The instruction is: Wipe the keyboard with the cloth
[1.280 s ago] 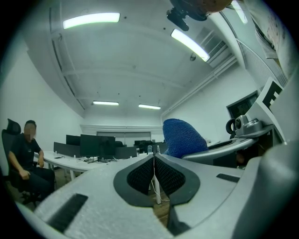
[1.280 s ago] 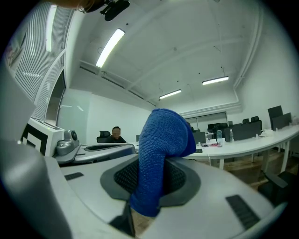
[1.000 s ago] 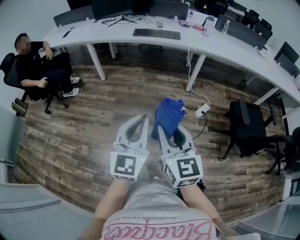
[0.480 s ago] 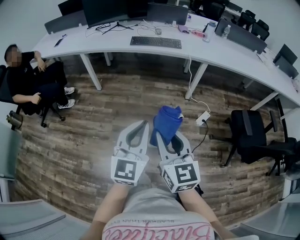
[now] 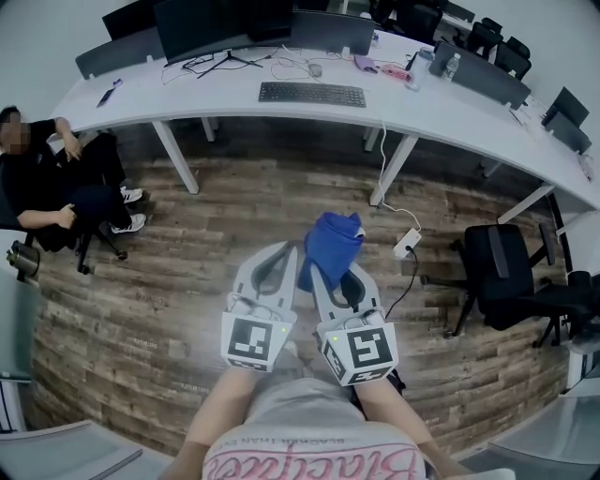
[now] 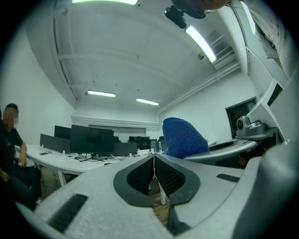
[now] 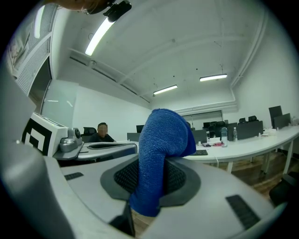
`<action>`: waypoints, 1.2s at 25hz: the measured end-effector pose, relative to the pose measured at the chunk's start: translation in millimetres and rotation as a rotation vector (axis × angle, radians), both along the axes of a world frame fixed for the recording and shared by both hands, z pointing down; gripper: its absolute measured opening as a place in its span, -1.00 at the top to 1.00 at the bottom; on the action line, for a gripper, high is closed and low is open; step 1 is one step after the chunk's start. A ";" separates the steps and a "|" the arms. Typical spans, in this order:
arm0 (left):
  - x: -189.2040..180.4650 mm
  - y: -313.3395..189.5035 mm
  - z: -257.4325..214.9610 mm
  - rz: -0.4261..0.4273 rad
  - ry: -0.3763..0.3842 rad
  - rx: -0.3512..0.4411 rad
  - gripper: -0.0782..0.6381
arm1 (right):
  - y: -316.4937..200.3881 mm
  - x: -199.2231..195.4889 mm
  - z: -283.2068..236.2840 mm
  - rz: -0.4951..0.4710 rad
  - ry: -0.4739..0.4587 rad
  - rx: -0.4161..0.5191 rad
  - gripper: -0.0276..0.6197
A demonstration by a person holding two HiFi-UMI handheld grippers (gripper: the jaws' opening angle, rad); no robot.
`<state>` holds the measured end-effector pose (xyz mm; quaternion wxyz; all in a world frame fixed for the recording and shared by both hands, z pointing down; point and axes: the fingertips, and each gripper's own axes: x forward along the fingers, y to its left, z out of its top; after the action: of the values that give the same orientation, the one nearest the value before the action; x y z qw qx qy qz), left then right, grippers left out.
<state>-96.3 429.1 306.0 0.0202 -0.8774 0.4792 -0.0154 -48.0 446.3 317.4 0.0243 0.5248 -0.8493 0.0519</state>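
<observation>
Over wood floor (image 5: 178,281), right tongs (image 5: 316,255) clamp cloth (image 5: 335,239) beside closed left tongs (image 5: 290,251).

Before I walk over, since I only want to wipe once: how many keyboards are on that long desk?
1. The keyboard lies on the white desk, near the dark monitors; others may hide behind screens.

Long curved white desk (image 5: 459,111) with black keyboard (image 5: 312,94), dark monitors (image 5: 223,23) and loose cables (image 5: 286,59).
</observation>
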 end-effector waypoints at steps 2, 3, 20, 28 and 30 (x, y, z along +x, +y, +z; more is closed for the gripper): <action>-5.1 -5.5 0.4 0.004 -0.017 0.012 0.76 | -5.6 -4.6 -0.4 0.001 -0.002 0.001 0.62; -6.4 -7.5 0.5 0.008 -0.022 0.018 0.76 | -7.8 -6.0 -0.8 0.001 -0.002 0.001 0.62; 5.2 -72.9 12.0 0.002 0.014 0.002 0.76 | -73.3 9.2 11.2 0.003 0.028 -0.006 0.62; 23.9 -149.4 8.2 -0.028 0.023 -0.005 0.76 | -155.6 26.7 7.1 -0.021 0.025 0.005 0.62; 28.6 -169.1 8.4 -0.034 0.016 -0.004 0.76 | -176.4 32.2 6.8 -0.025 0.025 0.007 0.62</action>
<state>-67.6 260.0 314.4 0.0143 -0.8692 0.4941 -0.0100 -15.7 269.9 324.2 0.0338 0.5147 -0.8557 0.0418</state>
